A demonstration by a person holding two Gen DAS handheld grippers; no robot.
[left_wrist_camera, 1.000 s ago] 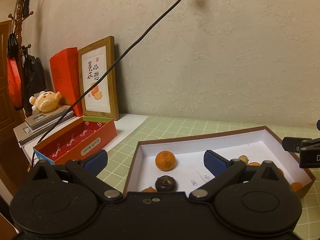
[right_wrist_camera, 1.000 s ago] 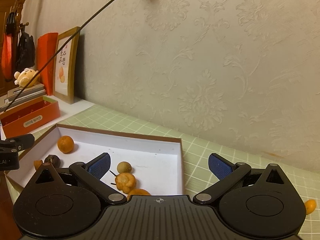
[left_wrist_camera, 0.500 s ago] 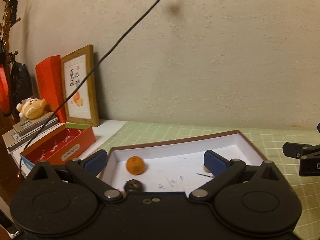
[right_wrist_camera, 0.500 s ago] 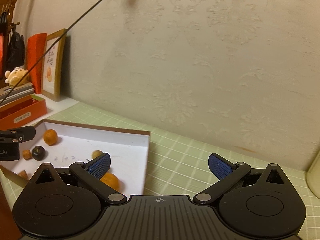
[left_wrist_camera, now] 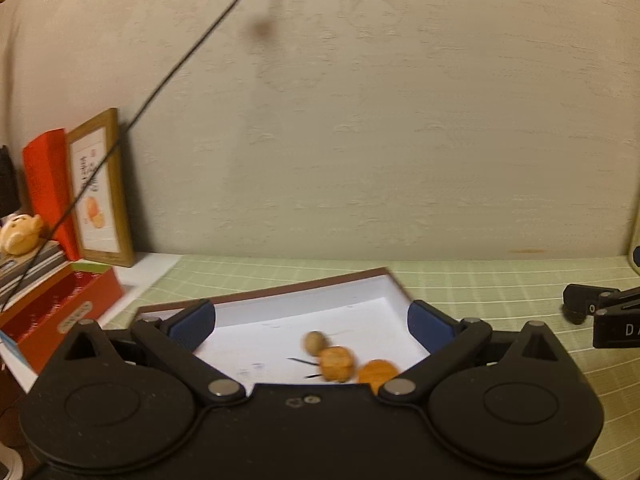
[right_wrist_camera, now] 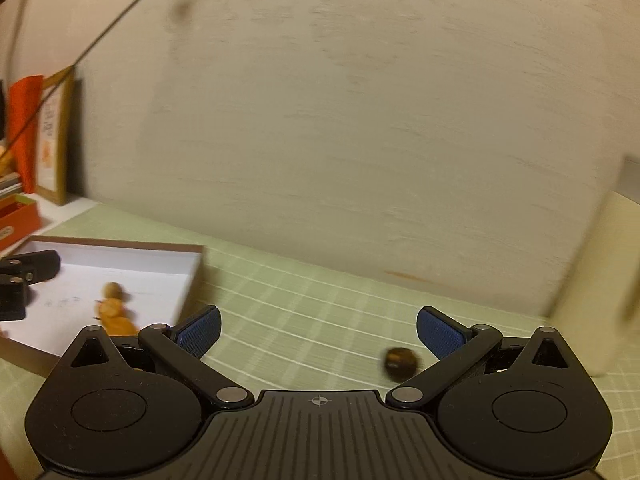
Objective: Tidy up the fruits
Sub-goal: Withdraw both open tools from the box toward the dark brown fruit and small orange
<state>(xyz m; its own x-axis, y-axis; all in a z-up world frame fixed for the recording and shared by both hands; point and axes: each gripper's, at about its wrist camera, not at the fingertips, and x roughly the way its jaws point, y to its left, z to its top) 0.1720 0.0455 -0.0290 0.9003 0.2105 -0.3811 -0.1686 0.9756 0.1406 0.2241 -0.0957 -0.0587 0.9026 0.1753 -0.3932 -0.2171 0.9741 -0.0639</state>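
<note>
A shallow white box (left_wrist_camera: 360, 300) with a brown rim lies on the green checked cloth. Inside it, in the left wrist view, sit a pale round fruit (left_wrist_camera: 314, 342), a ridged orange fruit (left_wrist_camera: 337, 363) and an orange one (left_wrist_camera: 378, 372). My left gripper (left_wrist_camera: 311, 322) hovers open over that box end, holding nothing. In the right wrist view the same box (right_wrist_camera: 160, 280) is at the left, and a dark round fruit (right_wrist_camera: 400, 361) lies on the cloth near the right finger. My right gripper (right_wrist_camera: 319, 330) is open and empty above the cloth.
A red open box (left_wrist_camera: 64, 312), a framed picture (left_wrist_camera: 102, 188) and a small plush toy (left_wrist_camera: 20, 234) stand at the far left by the wall. A black cable (left_wrist_camera: 168, 76) slants across the wall. A pale upright object (right_wrist_camera: 592, 288) stands at the right. Both views are motion-blurred.
Both grippers have swung to the right. The left view now shows the box's right end; the right view has left the box behind and the dark fruit on the cloth has come into sight.
</note>
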